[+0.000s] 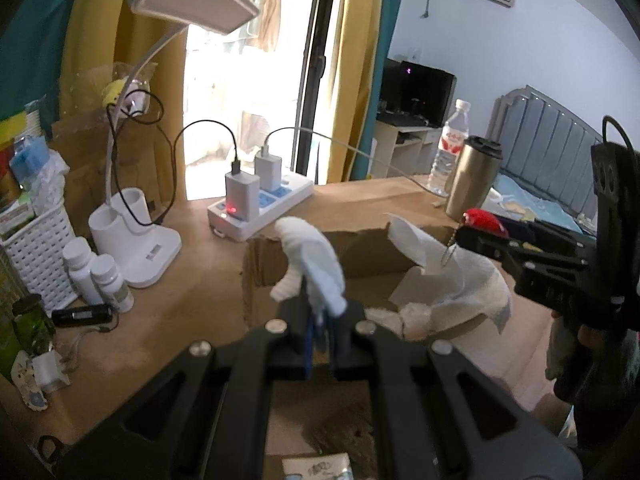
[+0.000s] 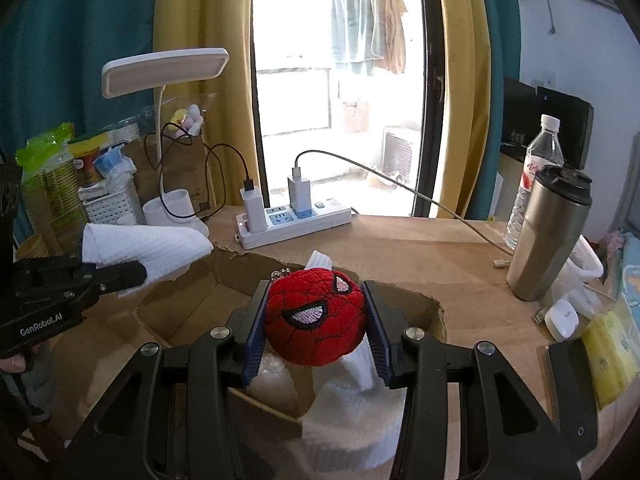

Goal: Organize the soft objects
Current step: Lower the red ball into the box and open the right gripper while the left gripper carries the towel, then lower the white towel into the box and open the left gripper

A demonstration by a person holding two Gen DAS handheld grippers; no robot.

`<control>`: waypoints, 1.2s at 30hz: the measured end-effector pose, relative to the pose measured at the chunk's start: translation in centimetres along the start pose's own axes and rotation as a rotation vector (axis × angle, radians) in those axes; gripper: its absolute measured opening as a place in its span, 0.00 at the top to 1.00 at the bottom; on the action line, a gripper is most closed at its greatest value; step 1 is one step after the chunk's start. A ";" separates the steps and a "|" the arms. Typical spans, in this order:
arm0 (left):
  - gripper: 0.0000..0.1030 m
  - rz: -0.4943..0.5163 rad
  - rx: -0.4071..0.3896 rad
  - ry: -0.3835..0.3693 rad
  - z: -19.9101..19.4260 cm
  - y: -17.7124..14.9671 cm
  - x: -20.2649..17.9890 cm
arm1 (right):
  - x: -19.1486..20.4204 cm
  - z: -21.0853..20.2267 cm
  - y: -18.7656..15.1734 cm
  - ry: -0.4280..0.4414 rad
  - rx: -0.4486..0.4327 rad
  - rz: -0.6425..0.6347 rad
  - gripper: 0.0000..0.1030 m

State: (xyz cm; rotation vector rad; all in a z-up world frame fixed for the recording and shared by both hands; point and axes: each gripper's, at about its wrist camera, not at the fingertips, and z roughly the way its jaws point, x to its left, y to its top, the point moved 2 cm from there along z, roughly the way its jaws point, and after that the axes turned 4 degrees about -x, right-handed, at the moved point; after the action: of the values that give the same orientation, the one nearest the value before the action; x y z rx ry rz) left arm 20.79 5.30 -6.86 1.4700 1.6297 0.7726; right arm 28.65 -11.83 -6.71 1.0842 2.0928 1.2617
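My left gripper is shut on a white waffle cloth and holds it above the near-left rim of an open cardboard box. The cloth also shows in the right wrist view, with the left gripper at the left. My right gripper is shut on a red Spider-Man plush ball with a keychain, held over the box. In the left wrist view the ball and right gripper are at the right. White paper towels and a white cloth lie in the box.
On the desk stand a white power strip with chargers, a white lamp, a white basket, small white bottles, a steel tumbler and a water bottle. A bed lies to the right.
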 end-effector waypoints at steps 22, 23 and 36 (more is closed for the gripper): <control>0.82 -0.008 0.109 0.016 4.7 -1.4 1.0 | -0.8 5.2 -1.6 -0.003 0.119 0.054 0.49; 0.80 -0.008 0.112 0.014 4.8 -1.4 1.0 | -0.8 5.1 -1.5 -0.005 0.116 0.057 0.46; 0.45 -0.031 0.086 0.015 2.7 -1.2 0.6 | -0.1 2.6 -1.4 -0.011 0.091 0.058 0.44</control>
State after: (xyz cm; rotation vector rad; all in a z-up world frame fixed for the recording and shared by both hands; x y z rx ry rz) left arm 22.50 5.57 -9.35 1.4986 1.7113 0.7059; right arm 30.08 -10.94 -9.18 1.1959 2.1427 1.1945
